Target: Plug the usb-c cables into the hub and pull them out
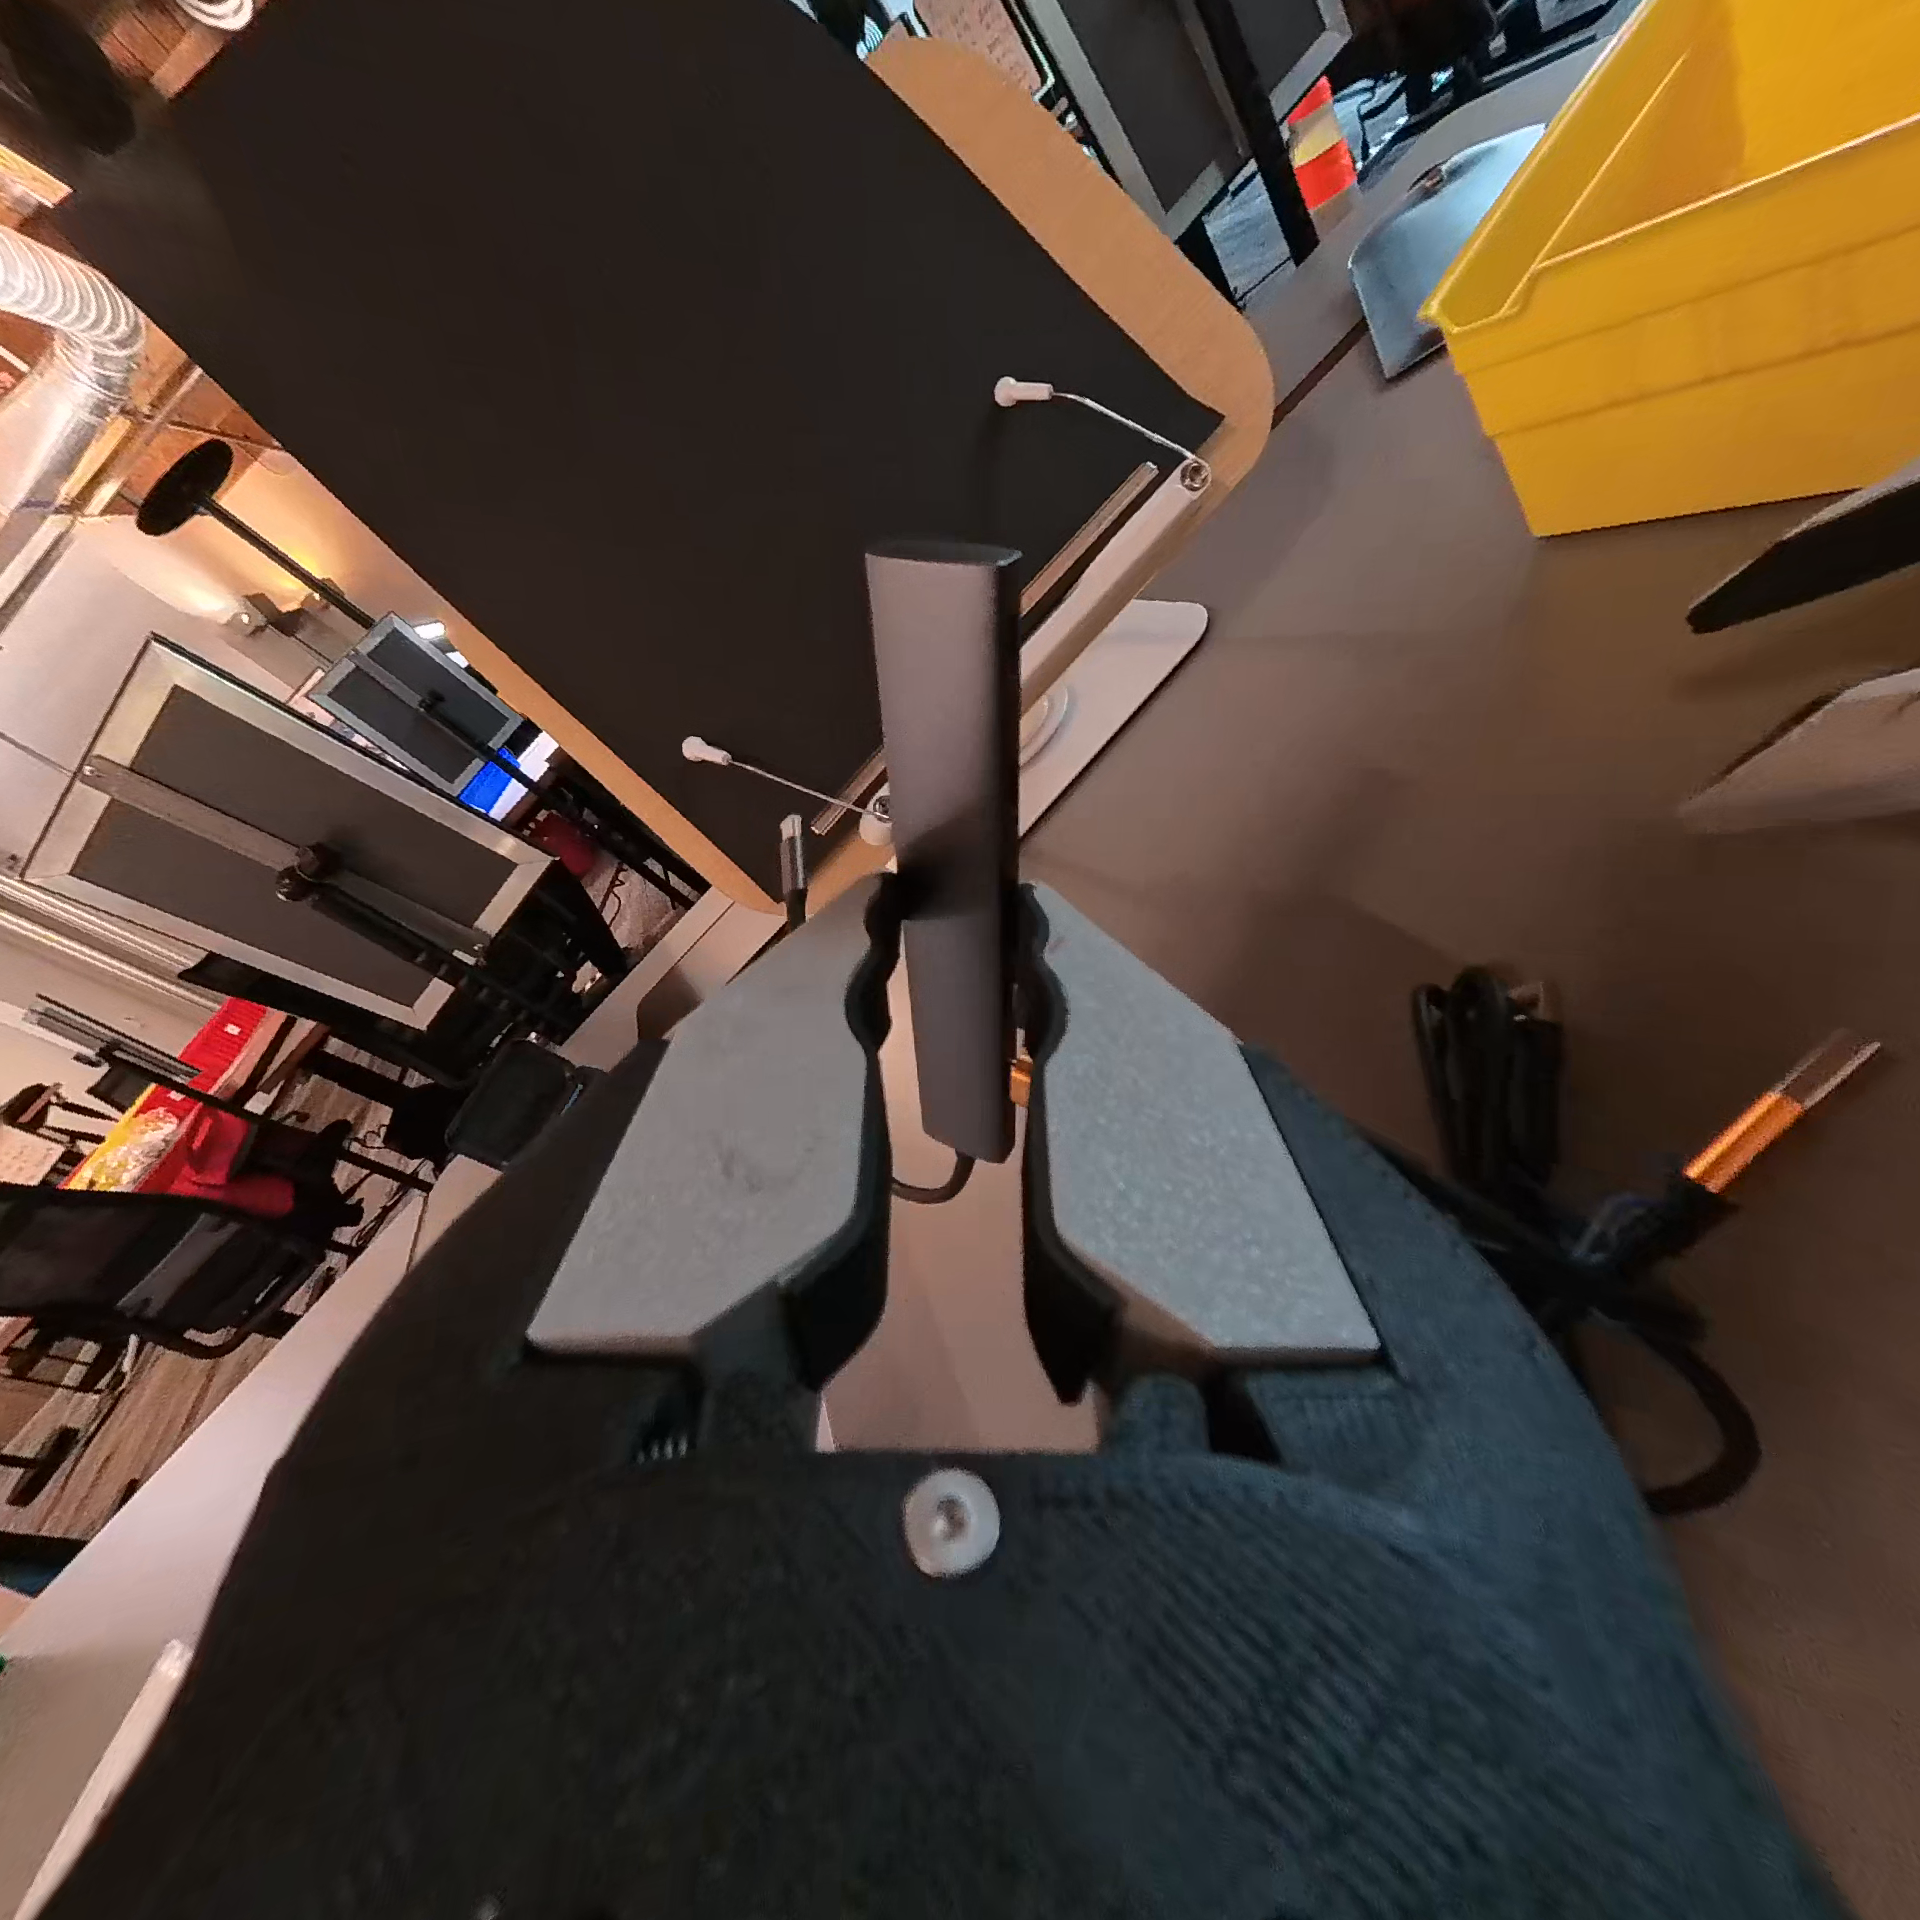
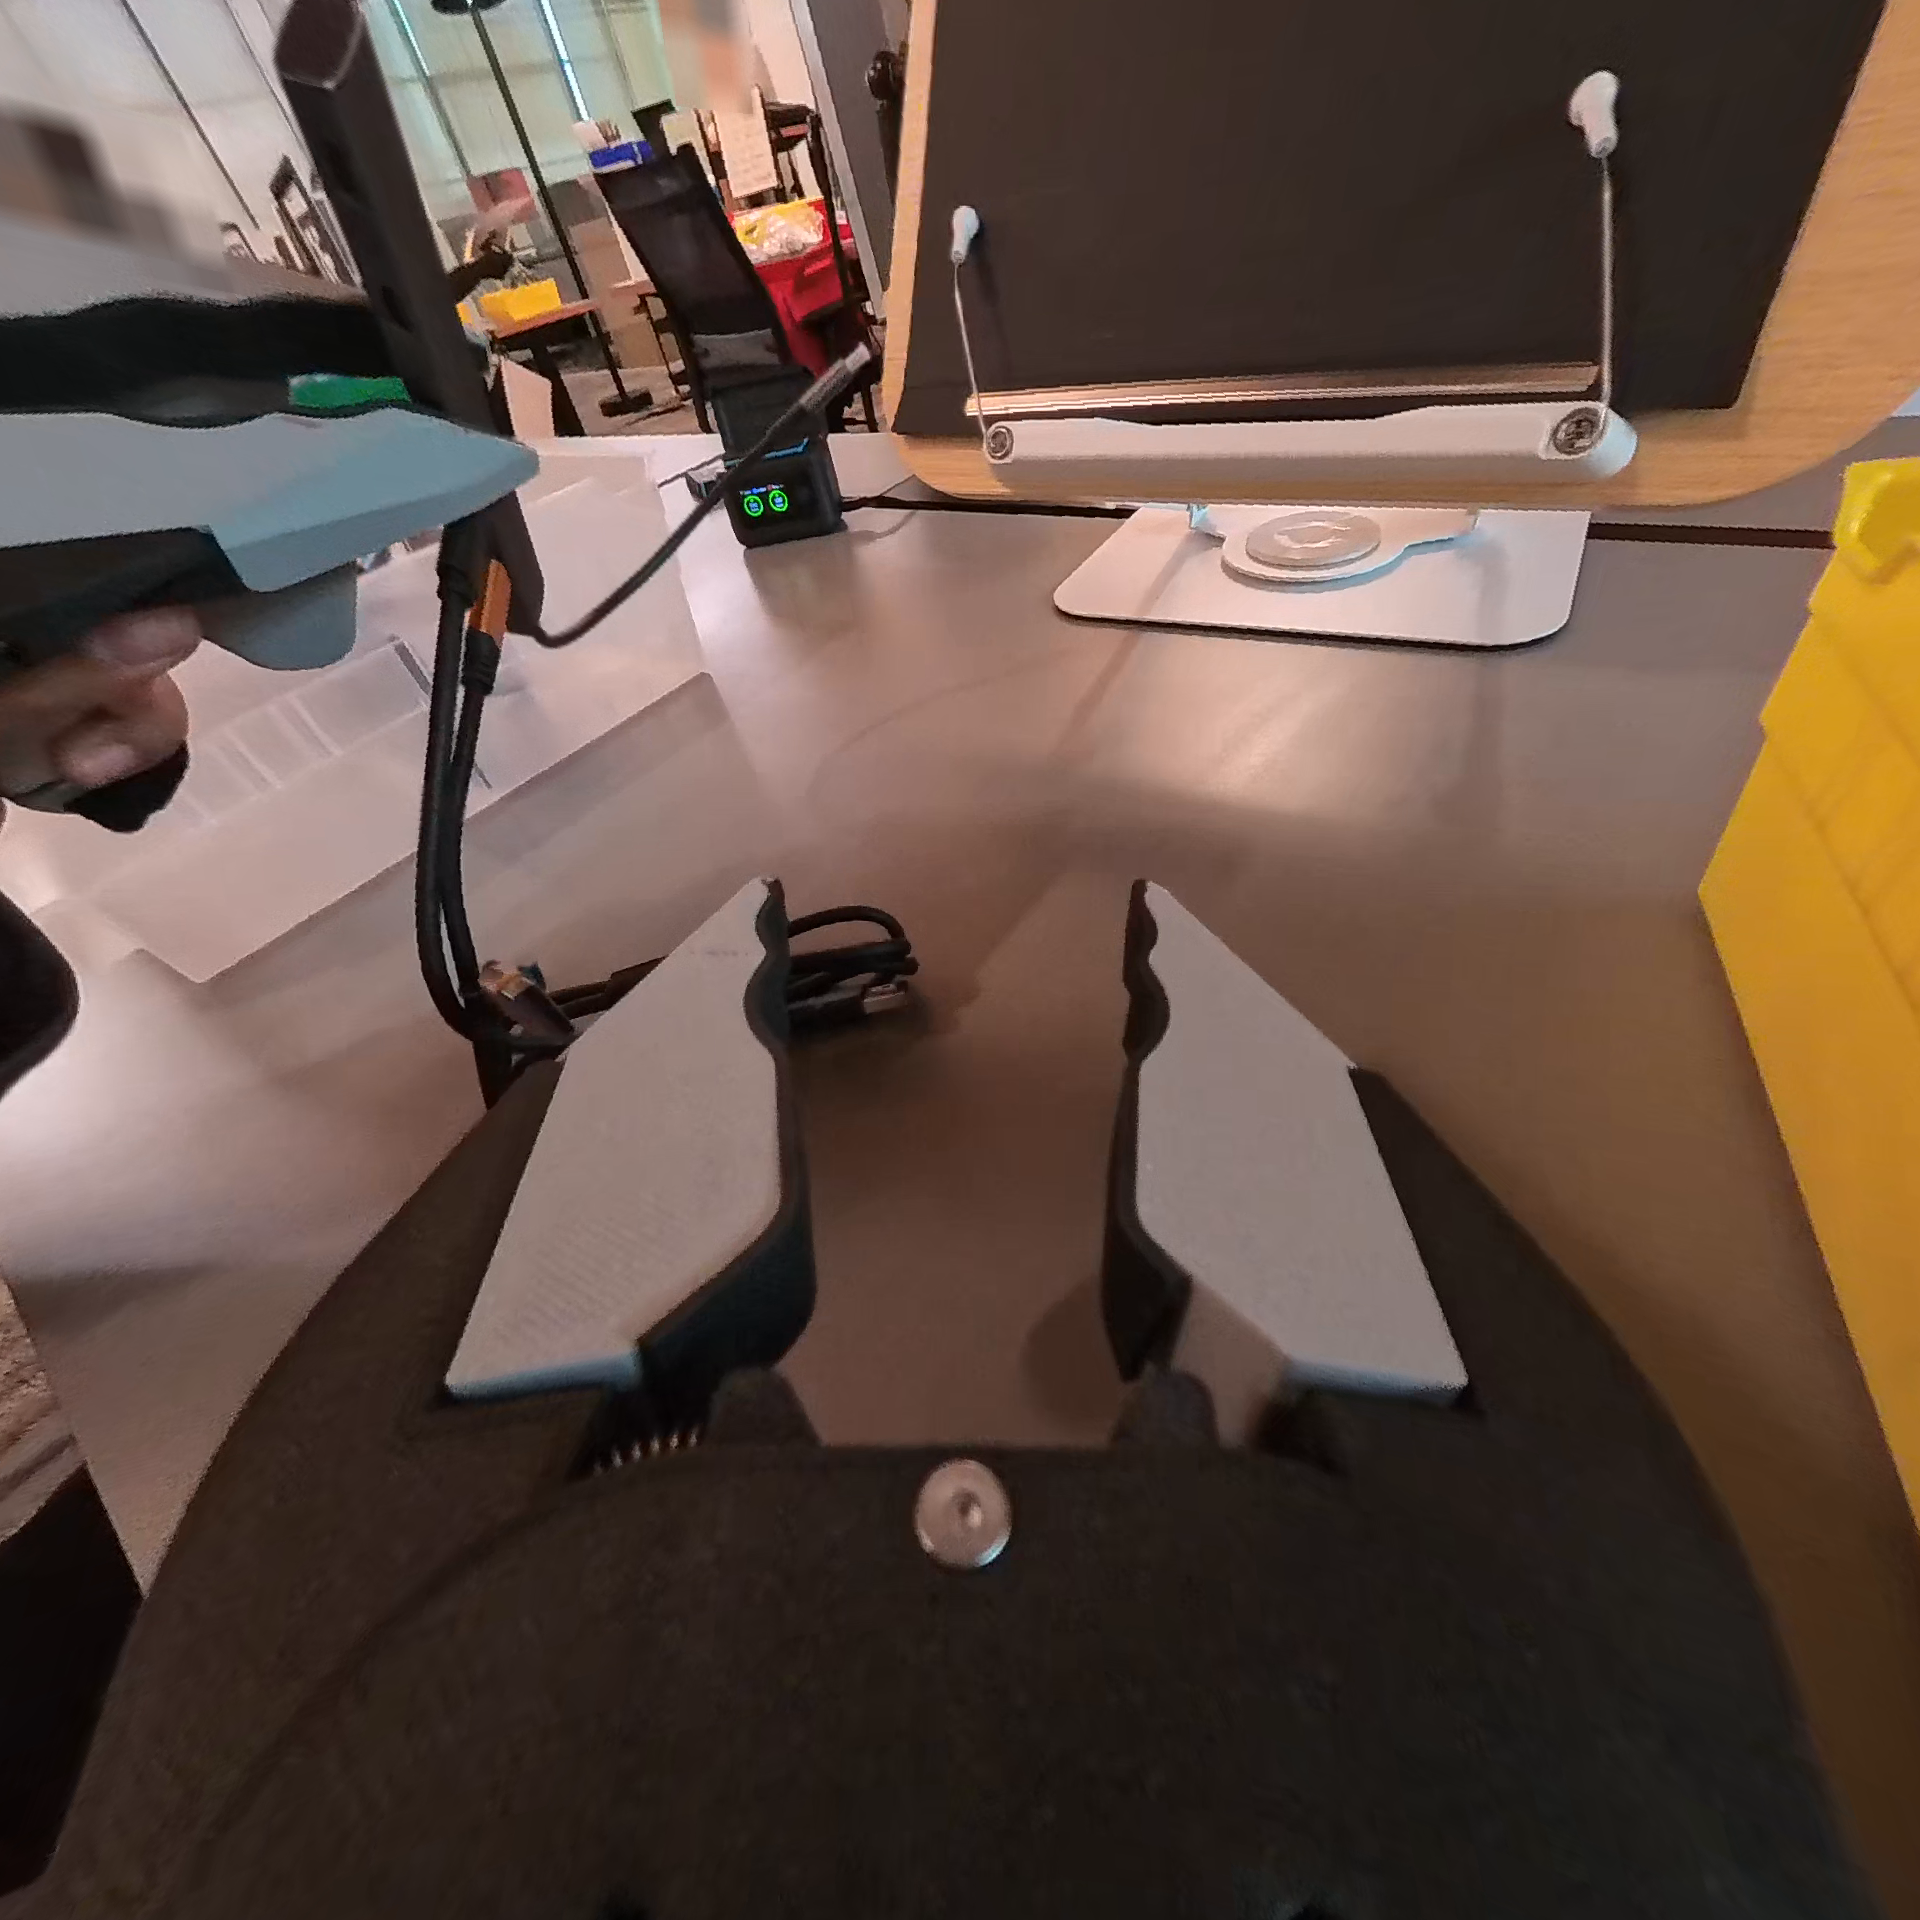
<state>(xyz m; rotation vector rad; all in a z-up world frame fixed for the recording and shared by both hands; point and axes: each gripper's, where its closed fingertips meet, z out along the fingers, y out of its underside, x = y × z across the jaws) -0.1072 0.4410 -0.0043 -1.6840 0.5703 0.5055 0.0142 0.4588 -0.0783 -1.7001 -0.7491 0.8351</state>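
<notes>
My left gripper (image 1: 951,920) is shut on a slim grey hub (image 1: 940,790) and holds it upright above the table. An orange usb-c plug (image 1: 1020,1075) sits in the hub's right side. The right wrist view shows this gripper (image 2: 260,499) at the upper left with the hub (image 2: 395,260), the orange plug (image 2: 488,603) and black braided cables (image 2: 442,831) hanging to the table. A second orange plug (image 1: 1787,1101) lies loose on the table. My right gripper (image 2: 951,920) is open and empty, low over the table, next to a coiled black cable (image 2: 852,971).
A wooden-edged stand with a black panel (image 2: 1299,208) and white base (image 2: 1330,592) stands at the back. A yellow bin (image 2: 1829,883) is at the right edge. A small black device with green lights (image 2: 784,499) and translucent boxes (image 2: 312,727) are on the left.
</notes>
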